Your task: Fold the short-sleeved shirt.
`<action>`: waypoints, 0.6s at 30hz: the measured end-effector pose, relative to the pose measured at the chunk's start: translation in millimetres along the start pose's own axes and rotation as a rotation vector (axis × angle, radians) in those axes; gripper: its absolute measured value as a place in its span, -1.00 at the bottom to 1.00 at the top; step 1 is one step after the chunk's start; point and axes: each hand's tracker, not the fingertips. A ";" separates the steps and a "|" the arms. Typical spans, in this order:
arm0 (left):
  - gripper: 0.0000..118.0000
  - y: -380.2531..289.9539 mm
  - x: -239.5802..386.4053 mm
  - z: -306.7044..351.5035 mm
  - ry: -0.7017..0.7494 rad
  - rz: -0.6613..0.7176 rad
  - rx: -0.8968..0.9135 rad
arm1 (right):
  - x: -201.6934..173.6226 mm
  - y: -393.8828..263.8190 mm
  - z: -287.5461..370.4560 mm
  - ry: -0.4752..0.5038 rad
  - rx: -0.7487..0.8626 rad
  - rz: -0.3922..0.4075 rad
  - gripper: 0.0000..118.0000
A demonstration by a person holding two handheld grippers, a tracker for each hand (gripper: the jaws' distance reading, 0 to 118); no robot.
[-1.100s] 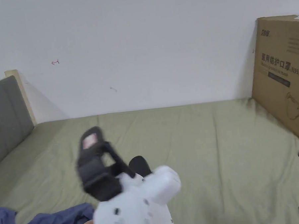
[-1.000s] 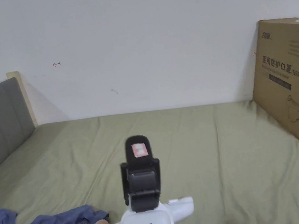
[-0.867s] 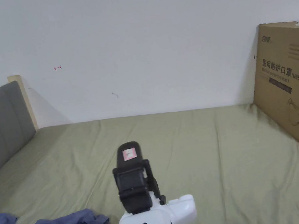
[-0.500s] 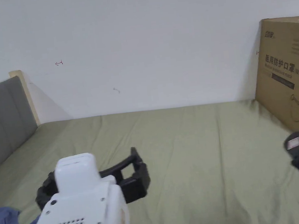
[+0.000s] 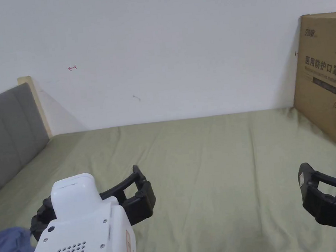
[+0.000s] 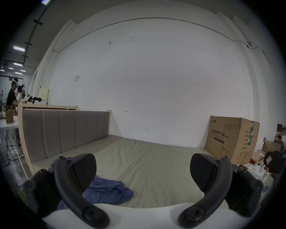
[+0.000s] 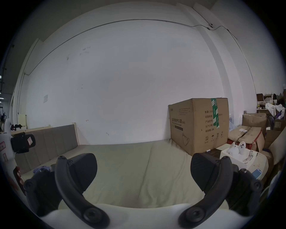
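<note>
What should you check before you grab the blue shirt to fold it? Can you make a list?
1. Left gripper open: ok, jaws wide apart with nothing between them.
2. Right gripper open: ok, jaws spread and holding nothing.
3. Blue shirt within sight: ok, it lies crumpled on the green sheet, near the headboard side.
4. Shirt spread flat for folding: not ok, it is bunched up.
5. Collar and sleeves found: cannot tell, the folds hide them.
6. Room to spread it out: ok, the cardboard box stands off at the far right edge.
</note>
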 end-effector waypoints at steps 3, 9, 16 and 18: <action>1.00 1.5 6.1 5.8 -0.010 -0.037 0.038 | -2.0 1.4 0.5 0.008 0.003 0.011 1.00; 1.00 2.1 13.4 11.3 -0.034 -0.085 0.066 | -5.8 7.0 2.0 0.017 0.022 0.016 1.00; 1.00 0.7 18.6 12.8 -0.053 -0.116 0.063 | -8.5 10.8 4.3 0.023 0.036 0.015 1.00; 1.00 -1.7 16.9 10.8 -0.056 -0.119 0.061 | -9.1 10.4 4.9 0.024 0.038 0.028 1.00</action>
